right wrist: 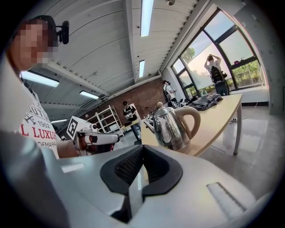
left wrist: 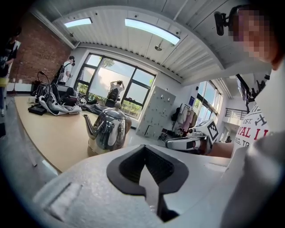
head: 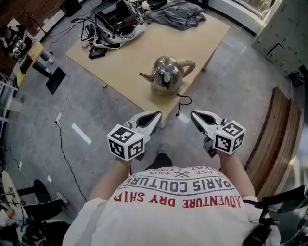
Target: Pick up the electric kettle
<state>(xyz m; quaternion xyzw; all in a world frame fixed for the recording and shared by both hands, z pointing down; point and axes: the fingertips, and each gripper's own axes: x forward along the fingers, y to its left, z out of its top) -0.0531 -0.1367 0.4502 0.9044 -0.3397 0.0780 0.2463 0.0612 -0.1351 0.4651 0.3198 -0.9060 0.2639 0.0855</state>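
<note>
A shiny steel electric kettle [head: 167, 74] with a beige handle stands on its base near the front corner of a wooden table [head: 120, 57], spout to the left. My left gripper [head: 157, 115] and right gripper [head: 194, 115] hover side by side over the floor, short of the table edge, both shut and empty. In the left gripper view the kettle [left wrist: 107, 131] is ahead and slightly left of the shut jaws [left wrist: 144, 148], with the right gripper [left wrist: 189, 142] beside it. In the right gripper view the kettle [right wrist: 173, 127] stands just right of the shut jaws [right wrist: 142, 148].
The kettle's black cord [head: 182, 103] hangs off the table edge. An open bag with cables [head: 118, 21] and a grey cloth [head: 175, 14] lie at the table's far end. A wooden bench [head: 275, 139] runs along the right; a cable [head: 62, 141] trails over the floor at the left.
</note>
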